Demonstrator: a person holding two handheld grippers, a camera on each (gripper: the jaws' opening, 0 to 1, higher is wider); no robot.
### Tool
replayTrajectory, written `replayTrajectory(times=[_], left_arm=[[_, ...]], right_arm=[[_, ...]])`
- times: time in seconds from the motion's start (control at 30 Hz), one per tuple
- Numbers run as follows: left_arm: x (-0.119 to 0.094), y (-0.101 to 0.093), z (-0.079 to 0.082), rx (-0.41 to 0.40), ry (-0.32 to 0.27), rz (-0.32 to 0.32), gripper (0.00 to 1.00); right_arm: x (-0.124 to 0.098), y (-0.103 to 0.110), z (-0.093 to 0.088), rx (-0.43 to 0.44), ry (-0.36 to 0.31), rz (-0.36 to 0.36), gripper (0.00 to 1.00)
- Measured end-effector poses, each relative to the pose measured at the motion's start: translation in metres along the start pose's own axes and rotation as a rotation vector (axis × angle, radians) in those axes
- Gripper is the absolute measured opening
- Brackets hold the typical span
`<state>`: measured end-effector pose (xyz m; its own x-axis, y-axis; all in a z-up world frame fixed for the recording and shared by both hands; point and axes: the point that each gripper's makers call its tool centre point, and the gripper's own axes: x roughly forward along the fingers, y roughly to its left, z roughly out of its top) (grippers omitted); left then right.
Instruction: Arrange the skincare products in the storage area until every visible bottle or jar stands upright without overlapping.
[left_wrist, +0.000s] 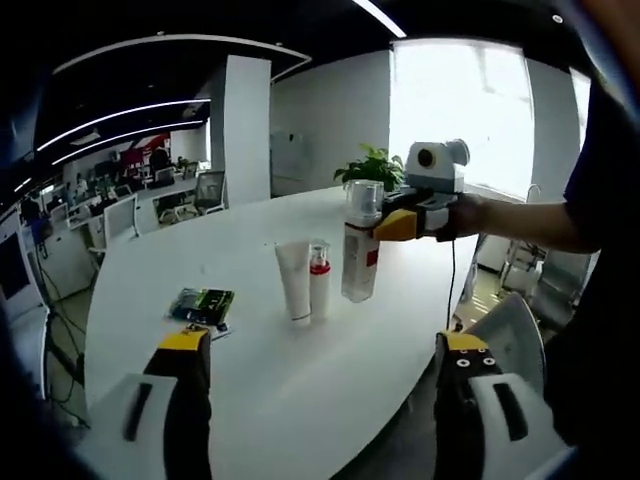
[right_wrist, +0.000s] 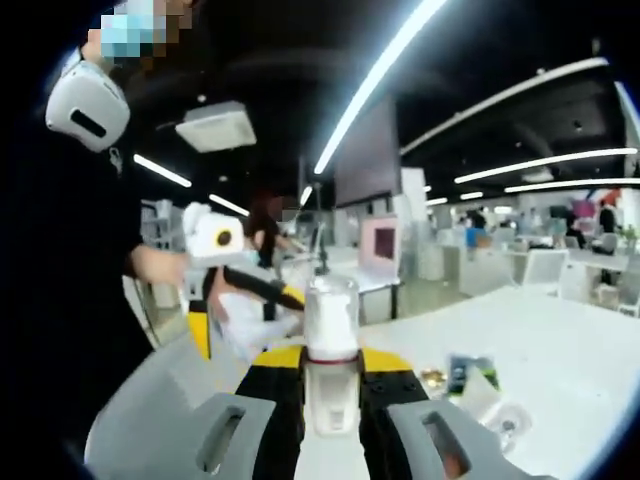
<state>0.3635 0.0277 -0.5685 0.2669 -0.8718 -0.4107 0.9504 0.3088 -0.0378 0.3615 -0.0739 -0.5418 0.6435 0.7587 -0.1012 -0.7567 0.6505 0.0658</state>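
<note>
Here the right gripper (left_wrist: 392, 224) clamps a clear bottle (left_wrist: 361, 243) just below its cap; the bottle's long axis is vertical, cap up, base on the white table (left_wrist: 300, 390). The left gripper (left_wrist: 322, 372) hangs with jaws wide apart, holding nothing. Left of the bottle stand a white tapered tube (left_wrist: 294, 280) and a slim red-collared bottle (left_wrist: 319, 279), touching. A flat dark packet (left_wrist: 202, 304) lies beyond them.
</note>
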Motion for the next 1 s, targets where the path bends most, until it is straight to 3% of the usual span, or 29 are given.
replayTrajectory(times=[1.0], left_arm=[[0.011, 0.021, -0.051, -0.002, 0.074, 0.044, 0.86]], right_arm=[[0.008, -0.055, -0.102, -0.009, 0.034, -0.06, 0.11]])
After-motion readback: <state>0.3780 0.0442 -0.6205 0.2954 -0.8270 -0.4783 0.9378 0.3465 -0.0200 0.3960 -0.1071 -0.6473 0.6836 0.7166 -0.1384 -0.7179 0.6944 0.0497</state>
